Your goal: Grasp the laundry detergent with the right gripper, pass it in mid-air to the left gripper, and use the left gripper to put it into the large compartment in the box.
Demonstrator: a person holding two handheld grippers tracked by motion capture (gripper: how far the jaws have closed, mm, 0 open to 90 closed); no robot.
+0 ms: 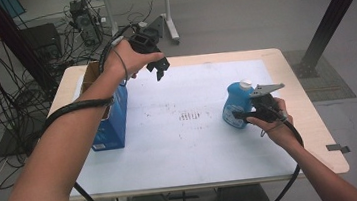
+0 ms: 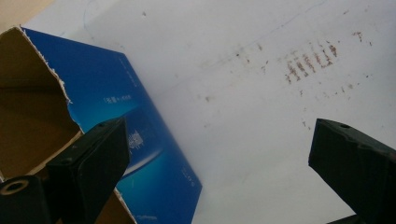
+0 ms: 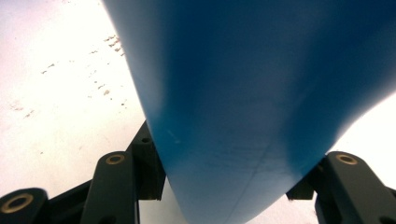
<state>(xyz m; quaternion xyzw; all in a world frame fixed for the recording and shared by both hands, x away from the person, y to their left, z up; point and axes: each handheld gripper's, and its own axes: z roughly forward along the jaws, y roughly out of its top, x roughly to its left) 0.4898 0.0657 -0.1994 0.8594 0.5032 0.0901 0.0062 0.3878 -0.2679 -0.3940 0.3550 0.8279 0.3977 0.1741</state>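
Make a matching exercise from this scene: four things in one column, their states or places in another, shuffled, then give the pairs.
1. blue bottle
2. blue box
3. left gripper
4. white sheet

A. open, held above the table
B. clamped in the right gripper
C. stands open-topped at the table's left side
D. lies flat, marked with brown smudges

Pairs: 1-B, 2-C, 3-A, 4-D

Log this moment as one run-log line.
right gripper: shut on blue bottle | left gripper: jaws open, empty, above table | open blue box: at table's left side
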